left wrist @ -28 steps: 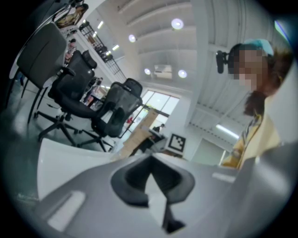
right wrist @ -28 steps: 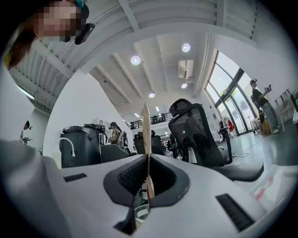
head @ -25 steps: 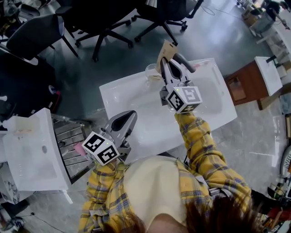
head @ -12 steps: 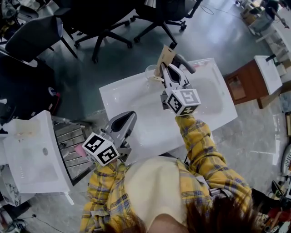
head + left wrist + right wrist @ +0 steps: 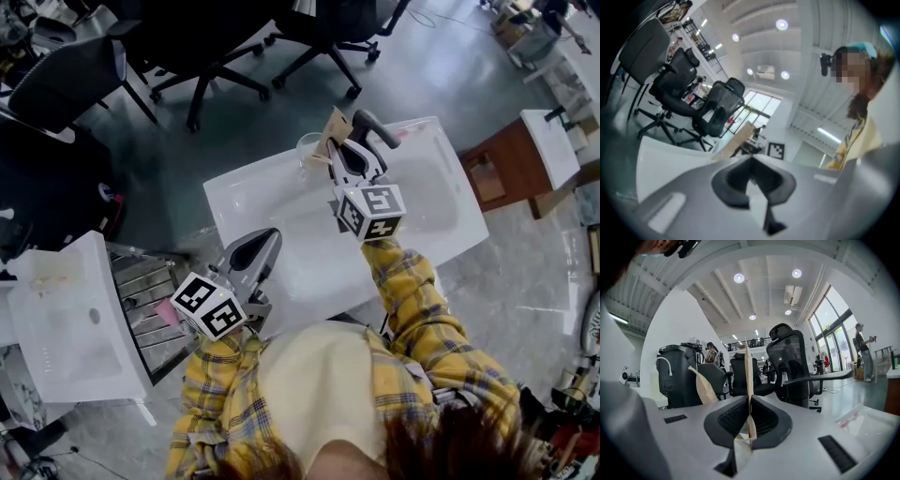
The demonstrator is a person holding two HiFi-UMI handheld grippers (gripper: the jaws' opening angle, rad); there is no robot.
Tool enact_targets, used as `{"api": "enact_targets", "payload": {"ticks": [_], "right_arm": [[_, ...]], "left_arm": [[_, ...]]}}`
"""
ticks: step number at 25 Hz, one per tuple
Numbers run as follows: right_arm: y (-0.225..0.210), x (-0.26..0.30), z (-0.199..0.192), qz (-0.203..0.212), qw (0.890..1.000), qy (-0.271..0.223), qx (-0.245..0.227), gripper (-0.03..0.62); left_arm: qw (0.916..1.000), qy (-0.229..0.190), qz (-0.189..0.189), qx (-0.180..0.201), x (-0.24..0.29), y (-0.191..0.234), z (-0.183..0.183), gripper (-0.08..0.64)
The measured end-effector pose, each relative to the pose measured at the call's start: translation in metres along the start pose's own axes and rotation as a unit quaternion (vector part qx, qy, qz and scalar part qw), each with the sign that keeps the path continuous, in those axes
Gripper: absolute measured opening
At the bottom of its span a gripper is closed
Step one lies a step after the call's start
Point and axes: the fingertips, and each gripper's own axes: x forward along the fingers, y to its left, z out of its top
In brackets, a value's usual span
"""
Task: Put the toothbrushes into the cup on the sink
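Right gripper view: right gripper [image 5: 749,401] jaws clamped on paper-wrapped toothbrush [image 5: 748,366]. Head view: toothbrush close by clear cup [image 5: 309,150] on sink [image 5: 248,202] far rim. Left gripper [image 5: 265,236] pinched together, empty, near sink's front edge.

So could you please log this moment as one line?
right gripper: shut on toothbrush packet, near cup | left gripper: shut, empty
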Motion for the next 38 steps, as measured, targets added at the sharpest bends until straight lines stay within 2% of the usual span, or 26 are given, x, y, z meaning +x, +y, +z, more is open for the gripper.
{"api": "enact_targets", "payload": {"ticks": [4,9,22,30,38], "right_arm": [[0.001,0.001,-0.012,0.001,0.999,0.033,0.001,0.017],[0.003,-0.001,-0.016,0.006,0.999,0.047,0.003,0.018],[0.016,-0.035,-0.008,0.012,0.999,0.044,0.011,0.018],[0.019,-0.073,-0.004,-0.003,0.999,0.046,0.026,0.018],[0.033,-0.106,0.002,-0.002,0.998,0.041,0.046,0.017]], "left_arm": [[1.0,0.0,-0.002,0.0,0.001,-0.001,0.001,0.006],[1.0,-0.001,-0.001,0.001,-0.001,-0.002,0.002,0.006],[0.9999,-0.008,-0.009,0.001,-0.002,-0.006,0.005,0.006],[0.9997,-0.014,-0.019,0.004,-0.001,-0.011,0.009,0.006],[0.9992,-0.008,-0.015,0.035,-0.001,-0.015,0.009,0.006]]}}
